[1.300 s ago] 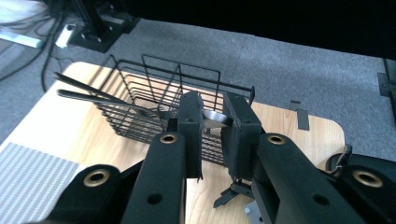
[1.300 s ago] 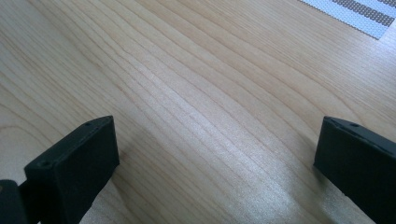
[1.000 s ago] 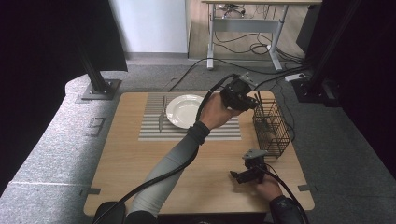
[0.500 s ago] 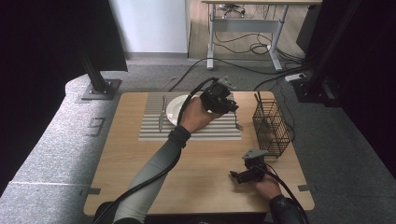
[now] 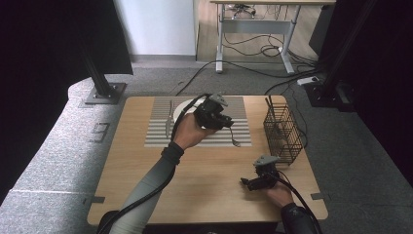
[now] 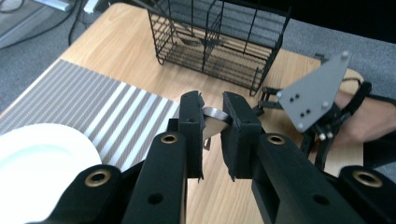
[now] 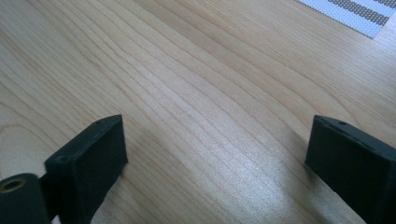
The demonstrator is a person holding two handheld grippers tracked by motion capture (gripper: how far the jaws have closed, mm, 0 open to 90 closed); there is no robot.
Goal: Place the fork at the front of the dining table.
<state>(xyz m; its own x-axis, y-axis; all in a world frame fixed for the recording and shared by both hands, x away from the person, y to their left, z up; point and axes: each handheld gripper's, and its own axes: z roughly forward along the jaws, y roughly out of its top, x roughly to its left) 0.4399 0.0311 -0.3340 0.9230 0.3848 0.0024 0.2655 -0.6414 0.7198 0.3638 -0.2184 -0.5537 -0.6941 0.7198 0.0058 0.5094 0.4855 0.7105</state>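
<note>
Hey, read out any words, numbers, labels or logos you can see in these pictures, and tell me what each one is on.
"9", perhaps: a dark mark on the grey floor mat left of the table, too small to be sure.
No text shows on the plate, placemat, wire basket, metal utensil, left gripper or right gripper.

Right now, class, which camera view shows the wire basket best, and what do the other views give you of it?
The high view: the whole wire basket stands upright at the wooden table's right edge, its position clear. The left gripper view shows its lower mesh closer, but with the top cropped. The right gripper view shows bare tabletop.
</note>
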